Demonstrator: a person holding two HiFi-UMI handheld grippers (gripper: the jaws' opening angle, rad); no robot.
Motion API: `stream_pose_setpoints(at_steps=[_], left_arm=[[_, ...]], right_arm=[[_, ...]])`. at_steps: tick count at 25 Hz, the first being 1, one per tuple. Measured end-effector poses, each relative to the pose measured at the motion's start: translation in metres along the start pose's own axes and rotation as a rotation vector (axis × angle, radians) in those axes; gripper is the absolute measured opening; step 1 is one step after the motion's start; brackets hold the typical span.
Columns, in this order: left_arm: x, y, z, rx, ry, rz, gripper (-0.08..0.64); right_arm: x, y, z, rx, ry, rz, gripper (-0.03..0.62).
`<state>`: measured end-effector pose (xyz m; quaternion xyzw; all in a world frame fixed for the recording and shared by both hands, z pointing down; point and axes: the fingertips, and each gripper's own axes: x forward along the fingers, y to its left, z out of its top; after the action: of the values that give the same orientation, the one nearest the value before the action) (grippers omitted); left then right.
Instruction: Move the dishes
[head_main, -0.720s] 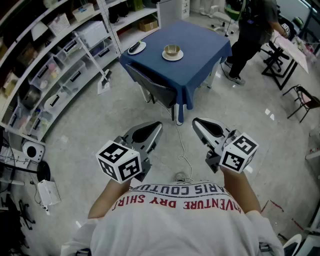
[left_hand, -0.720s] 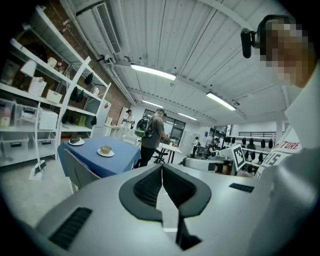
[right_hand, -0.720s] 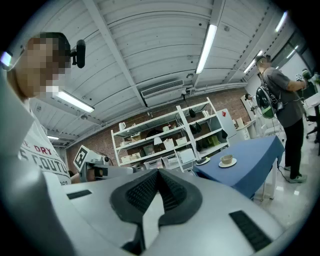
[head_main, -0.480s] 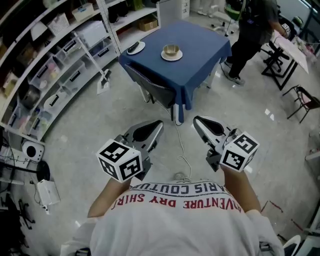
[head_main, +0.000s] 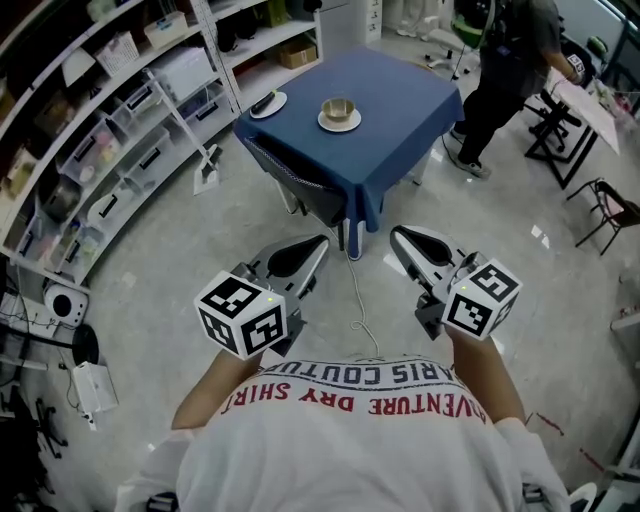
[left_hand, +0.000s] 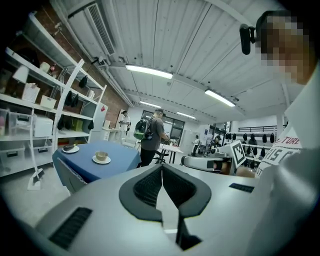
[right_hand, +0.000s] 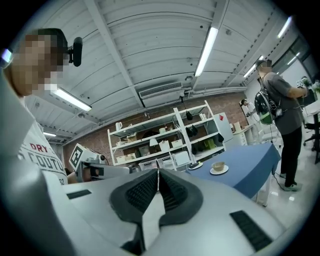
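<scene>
The person stands on the pale floor, well apart from the blue-clothed square counter (head_main: 395, 95) that carries the dishes. Two of them sit near its far-left corner: a white saucer with a tan bowl (head_main: 339, 112) on it, and beside that, closer to the corner, a small white plate with a dark object (head_main: 267, 102) lying on it. What the dark object is cannot be made out at this range. A dark mesh-backed chair (head_main: 300, 178) is pushed against the counter's near side, directly between the person and the dishes.

The grey left tongs (head_main: 316, 245) and the grey right tongs (head_main: 400, 236) are held out at waist height, side by side and pointing toward the counter. Each gripper view shows the ribbed pads pressed together with nothing between them, so both tools are closed and carry nothing.

The step in hand looks like the approach: no dish is within reach yet. The next move likely calls for walking up to the counter, probably round the chair to the corner where the dishes sit, then parting one pair of tongs to take a rim. A white cable (head_main: 360, 300) trails on the floor ahead, and a bystander with a backpack (head_main: 500, 70) stands beyond the counter's far-right side; both are worth minding.
</scene>
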<state>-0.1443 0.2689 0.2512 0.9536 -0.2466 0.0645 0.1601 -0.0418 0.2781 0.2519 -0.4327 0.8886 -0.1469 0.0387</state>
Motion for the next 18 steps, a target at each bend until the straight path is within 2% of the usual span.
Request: stream_pose_setpoints(at_steps=[5, 13, 18], left_arm=[[0.027, 0.000, 0.012, 0.006, -0.011, 0.009, 0.029], [0.061, 0.001, 0.007, 0.010, -0.008, 0.016, 0.029], [0.075, 0.013, 0.000, -0.004, 0.029, 0.020, 0.029]], right_arm=[[-0.005, -0.026, 0.013, -0.004, 0.003, 0.001, 0.025], [-0.012, -0.058, 0.001, 0.014, 0.035, 0.011, 0.025], [-0.005, -0.069, -0.008, 0.016, 0.063, -0.001, 0.025]])
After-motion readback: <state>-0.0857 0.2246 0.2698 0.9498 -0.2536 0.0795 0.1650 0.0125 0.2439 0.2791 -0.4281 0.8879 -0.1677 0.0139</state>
